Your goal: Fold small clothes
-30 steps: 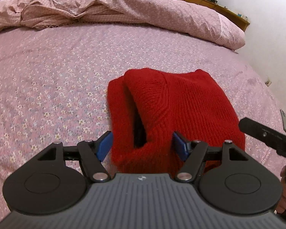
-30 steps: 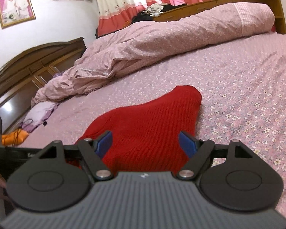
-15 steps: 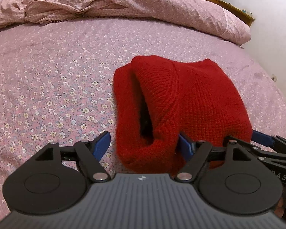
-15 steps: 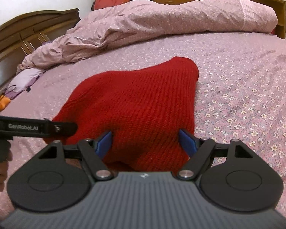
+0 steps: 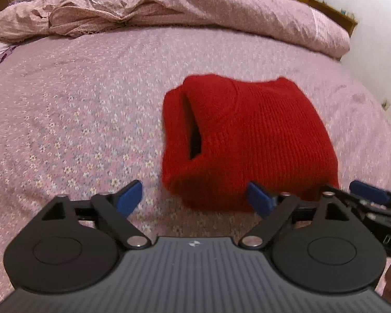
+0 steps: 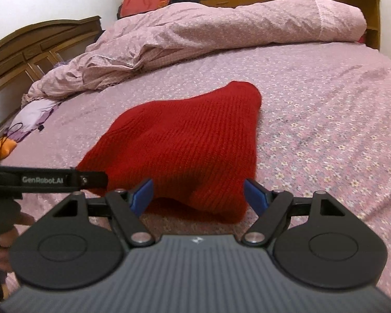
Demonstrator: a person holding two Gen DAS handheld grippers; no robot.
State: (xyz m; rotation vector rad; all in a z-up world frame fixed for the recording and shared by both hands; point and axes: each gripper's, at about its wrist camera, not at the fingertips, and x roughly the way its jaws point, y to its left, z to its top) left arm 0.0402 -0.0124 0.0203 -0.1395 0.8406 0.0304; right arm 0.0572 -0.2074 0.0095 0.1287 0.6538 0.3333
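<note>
A red knitted garment (image 5: 250, 140) lies folded into a thick bundle on the flowered pink bedsheet (image 5: 73, 120), its open side facing left. My left gripper (image 5: 195, 198) hovers just short of the bundle's near edge; its jaws are opening and nothing is between the blue pads. In the right wrist view the same red garment (image 6: 185, 146) spreads ahead of my right gripper (image 6: 198, 193), which is open, the pads standing apart from the near hem. The right gripper's blue tip also shows in the left wrist view, low at the right. The left gripper's black body (image 6: 47, 180) crosses the right wrist view at the left.
A rumpled pink duvet (image 6: 221, 28) is piled along the far side of the bed. A wooden headboard (image 6: 28, 44) stands at the left, with lilac cloth (image 6: 34, 114) and an orange item (image 6: 0, 151) beside it. A hand (image 6: 5, 245) grips the left tool's handle.
My left gripper has backed off the garment's near edge and its jaws have widened. The right gripper has also drawn back a little, and the bundle now lies free on the sheet.
</note>
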